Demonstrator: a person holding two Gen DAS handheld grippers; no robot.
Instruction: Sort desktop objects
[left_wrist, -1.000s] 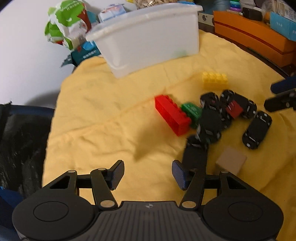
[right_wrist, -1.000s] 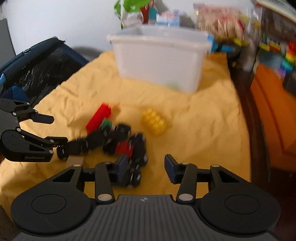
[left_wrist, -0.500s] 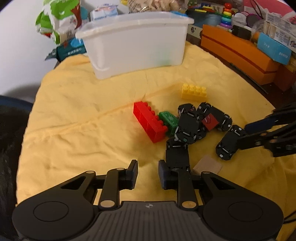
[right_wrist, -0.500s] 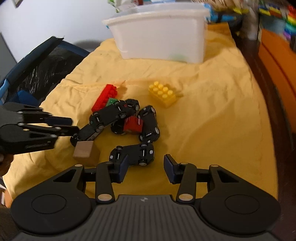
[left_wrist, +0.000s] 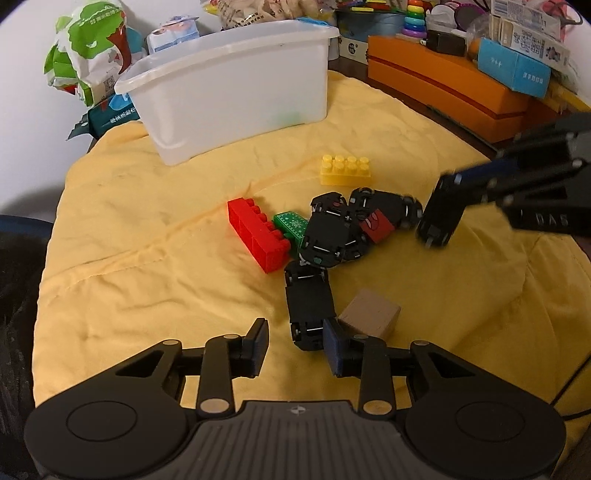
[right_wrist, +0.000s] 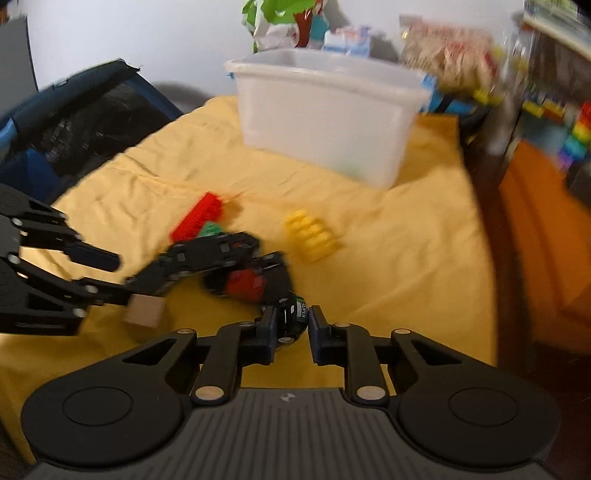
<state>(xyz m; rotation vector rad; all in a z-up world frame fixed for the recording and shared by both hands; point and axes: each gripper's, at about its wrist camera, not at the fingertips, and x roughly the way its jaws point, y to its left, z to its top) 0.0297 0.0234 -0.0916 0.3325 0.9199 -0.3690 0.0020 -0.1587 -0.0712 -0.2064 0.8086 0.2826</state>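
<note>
Toys lie on a yellow cloth: a red brick, a green brick, a yellow brick, a wooden cube and a heap of black toy cars with a small red block. My left gripper is opening; the near end of one black car sits between its jaws, against the right pad only. My right gripper is shut on another black car, seen lifted off the cloth in the left wrist view. A white bin stands behind.
Orange boxes with cartons on top line the right edge. Snack bags sit behind the bin. A dark blue bag lies off the cloth's left side. My left gripper reaches in from the left beside the cube.
My right gripper closed on a black car and raised it off the cloth. My left gripper narrowed, then widened again around the nearest car's end.
</note>
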